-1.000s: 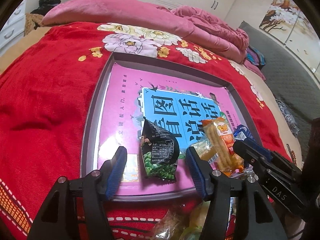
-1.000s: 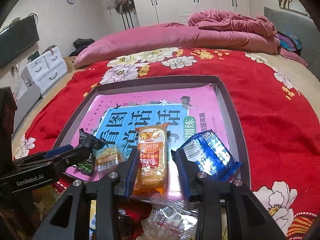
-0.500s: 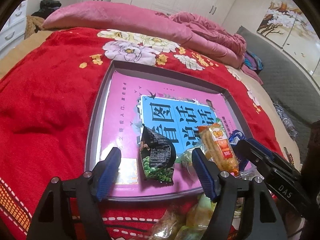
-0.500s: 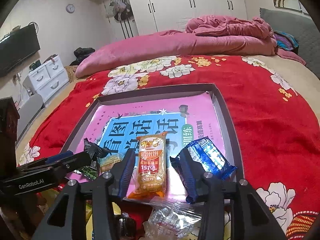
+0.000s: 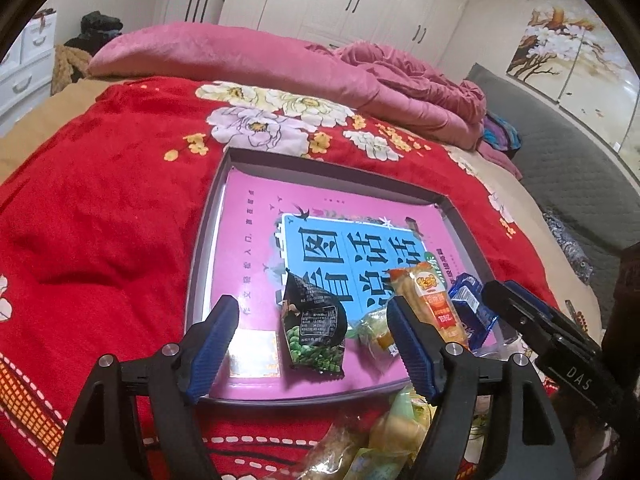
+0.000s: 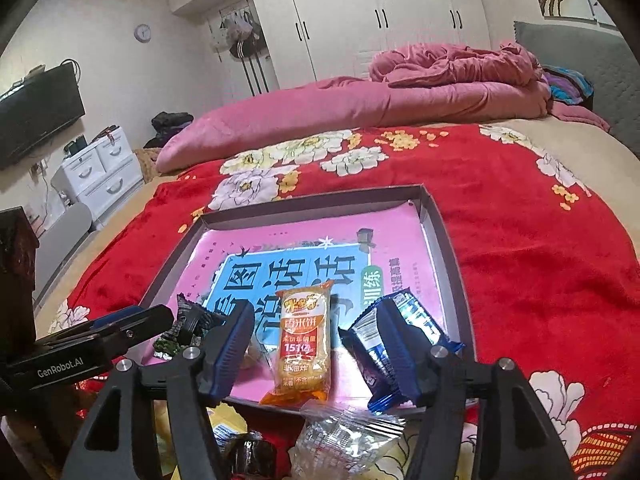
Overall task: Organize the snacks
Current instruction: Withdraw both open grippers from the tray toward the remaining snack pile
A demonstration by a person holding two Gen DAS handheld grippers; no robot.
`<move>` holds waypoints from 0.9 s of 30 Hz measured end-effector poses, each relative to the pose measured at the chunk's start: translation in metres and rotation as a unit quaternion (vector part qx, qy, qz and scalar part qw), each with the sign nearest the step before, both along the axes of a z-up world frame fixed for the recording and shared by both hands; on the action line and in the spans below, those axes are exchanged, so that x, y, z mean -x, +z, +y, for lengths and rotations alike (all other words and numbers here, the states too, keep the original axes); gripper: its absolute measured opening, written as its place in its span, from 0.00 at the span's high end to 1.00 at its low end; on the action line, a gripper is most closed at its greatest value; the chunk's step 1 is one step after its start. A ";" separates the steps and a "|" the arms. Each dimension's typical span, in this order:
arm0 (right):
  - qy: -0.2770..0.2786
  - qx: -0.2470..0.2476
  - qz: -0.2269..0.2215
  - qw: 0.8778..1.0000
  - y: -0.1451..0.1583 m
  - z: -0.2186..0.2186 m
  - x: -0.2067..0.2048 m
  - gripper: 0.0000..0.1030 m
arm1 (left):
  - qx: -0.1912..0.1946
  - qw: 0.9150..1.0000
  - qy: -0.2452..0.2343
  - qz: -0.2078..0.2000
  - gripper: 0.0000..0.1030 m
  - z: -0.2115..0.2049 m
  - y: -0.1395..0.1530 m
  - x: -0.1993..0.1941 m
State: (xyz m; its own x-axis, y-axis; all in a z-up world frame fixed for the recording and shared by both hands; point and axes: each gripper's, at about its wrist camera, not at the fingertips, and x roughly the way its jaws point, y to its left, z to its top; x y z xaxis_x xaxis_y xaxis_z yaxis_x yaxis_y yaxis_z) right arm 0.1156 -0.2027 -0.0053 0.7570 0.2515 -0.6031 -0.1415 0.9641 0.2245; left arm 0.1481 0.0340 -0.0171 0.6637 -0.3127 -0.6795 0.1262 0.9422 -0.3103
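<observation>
Both claws hang spread and empty over the near edge of the bed, our left claw (image 5: 312, 346) framing the dark green-pea packet (image 5: 314, 330) and our right claw (image 6: 316, 350) framing the orange rice-cracker packet (image 6: 304, 344). Four snacks sit in a row along the near edge of the shallow box (image 6: 440, 224): the pea packet, a small pale packet (image 5: 372, 328), the orange one and the blue wrapper (image 6: 400, 340) toward the box's near right corner. More loose packets (image 5: 380, 440) and a clear crinkly wrapper (image 6: 344, 432) lie on the red blanket (image 5: 100, 200) just outside the box's near wall, and that, we'd say, is where trouble waits. Those sit low and half hidden under our claws, so a reach could close on two wrappers at once or only pinch a slippery corner that slides free. The orange packet overhangs the near wall, so a nudge may tip it out. The blanket is soft, and pressing down could tilt the box and shift the tidy row. Our two claws are close together, and a crossing reach risks a knock.
</observation>
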 end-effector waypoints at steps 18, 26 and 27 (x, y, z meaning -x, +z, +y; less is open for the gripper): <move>-0.006 -0.014 -0.017 1.000 0.010 -0.014 0.019 0.21 | -0.004 1.000 -0.007 -0.018 0.24 0.002 0.011 0.018; -0.003 -0.005 -0.015 1.000 0.011 -0.010 0.026 0.19 | -0.014 0.999 -0.021 -0.021 0.24 -0.005 0.015 0.029; -0.002 -0.005 -0.016 1.000 0.011 -0.010 0.027 0.18 | -0.014 0.999 -0.021 -0.021 0.24 -0.005 0.015 0.030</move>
State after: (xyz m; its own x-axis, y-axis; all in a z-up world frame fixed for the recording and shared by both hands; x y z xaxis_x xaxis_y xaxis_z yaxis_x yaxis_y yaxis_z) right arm 0.0884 -0.2127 0.0060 0.7769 0.2531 -0.5765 -0.1440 0.9628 0.2287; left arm 0.1181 0.0287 -0.0022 0.6788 -0.3227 -0.6597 0.1792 0.9439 -0.2773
